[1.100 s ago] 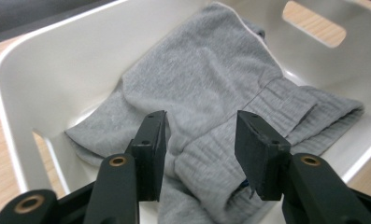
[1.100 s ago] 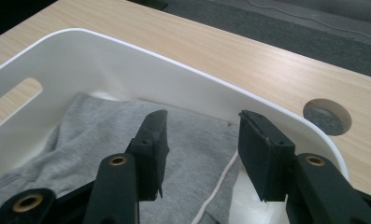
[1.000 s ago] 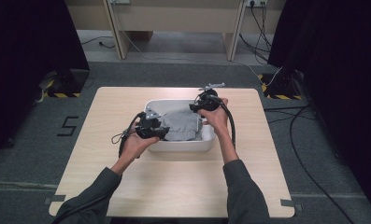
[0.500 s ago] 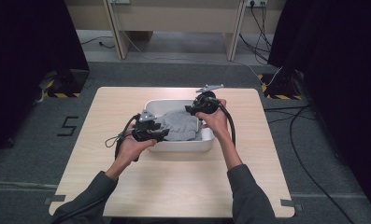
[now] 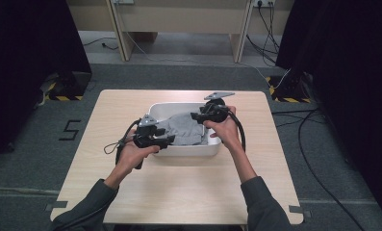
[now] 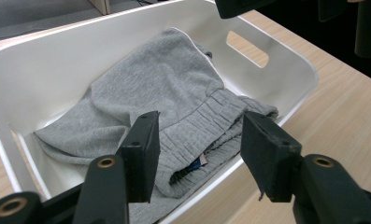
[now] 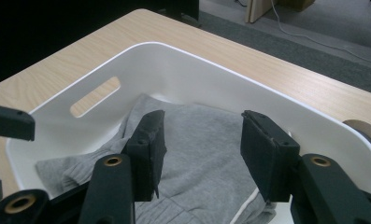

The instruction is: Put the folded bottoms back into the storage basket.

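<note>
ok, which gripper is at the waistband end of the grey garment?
The left gripper: its open fingers hover over the ribbed elastic waistband. The right gripper hangs over plain fabric.

I read one mark: a black "5" (image 5: 71, 130) on the grey floor left of the table (image 5: 131, 192) (garment tag illegible).

White tub (image 5: 184, 150) sits mid-table (image 5: 188, 202), nearer the far edge, holding crumpled grey garment (image 5: 186, 129); left gripper (image 5: 165, 141) over the tub's left end, right gripper (image 5: 196, 116) over its far-right corner, jaw state unresolved.
</note>
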### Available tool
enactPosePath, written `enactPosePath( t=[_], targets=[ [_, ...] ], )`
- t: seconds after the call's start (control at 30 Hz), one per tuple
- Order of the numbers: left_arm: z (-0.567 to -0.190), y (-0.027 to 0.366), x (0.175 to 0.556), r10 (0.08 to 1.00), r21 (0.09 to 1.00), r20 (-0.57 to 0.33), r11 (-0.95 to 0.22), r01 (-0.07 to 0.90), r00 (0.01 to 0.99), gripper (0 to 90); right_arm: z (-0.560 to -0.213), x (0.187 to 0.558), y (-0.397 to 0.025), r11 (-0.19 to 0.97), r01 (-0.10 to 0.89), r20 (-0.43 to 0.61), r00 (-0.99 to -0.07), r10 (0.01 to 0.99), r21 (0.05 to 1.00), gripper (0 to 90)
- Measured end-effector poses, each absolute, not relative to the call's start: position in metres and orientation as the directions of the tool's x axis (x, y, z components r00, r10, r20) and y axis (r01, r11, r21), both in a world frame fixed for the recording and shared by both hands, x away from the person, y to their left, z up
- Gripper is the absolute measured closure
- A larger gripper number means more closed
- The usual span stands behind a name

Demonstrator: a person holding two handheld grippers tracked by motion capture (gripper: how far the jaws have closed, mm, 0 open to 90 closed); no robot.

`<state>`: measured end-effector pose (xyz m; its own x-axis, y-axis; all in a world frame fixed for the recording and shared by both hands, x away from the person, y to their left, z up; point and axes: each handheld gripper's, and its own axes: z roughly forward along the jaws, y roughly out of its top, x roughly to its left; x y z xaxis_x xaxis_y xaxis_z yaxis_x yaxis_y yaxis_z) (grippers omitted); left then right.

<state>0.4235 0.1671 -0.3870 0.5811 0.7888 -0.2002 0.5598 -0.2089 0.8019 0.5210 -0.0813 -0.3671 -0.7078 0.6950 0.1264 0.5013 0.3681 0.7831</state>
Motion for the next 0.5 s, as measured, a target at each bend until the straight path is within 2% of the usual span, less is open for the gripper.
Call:
enactPosePath(
  t=[0.23, 0.5],
  targets=[
    [-0.386, 0.172, 0.418, 0.787, 0.805, -0.199, -0.208, 0.555, 0.583, 42.9, -0.366, 0.508, -0.082, 0.369, 0.482, 0.128, -0.728, 0.673, 0.795, 49.5],
    [-0.385, 0.176, 0.410, 0.763, 0.808, -0.239, -0.188, 0.559, 0.601, 37.0, -0.365, 0.493, -0.079, 0.374, 0.459, 0.128, -0.752, 0.647, 0.806, 47.7]
  ],
)
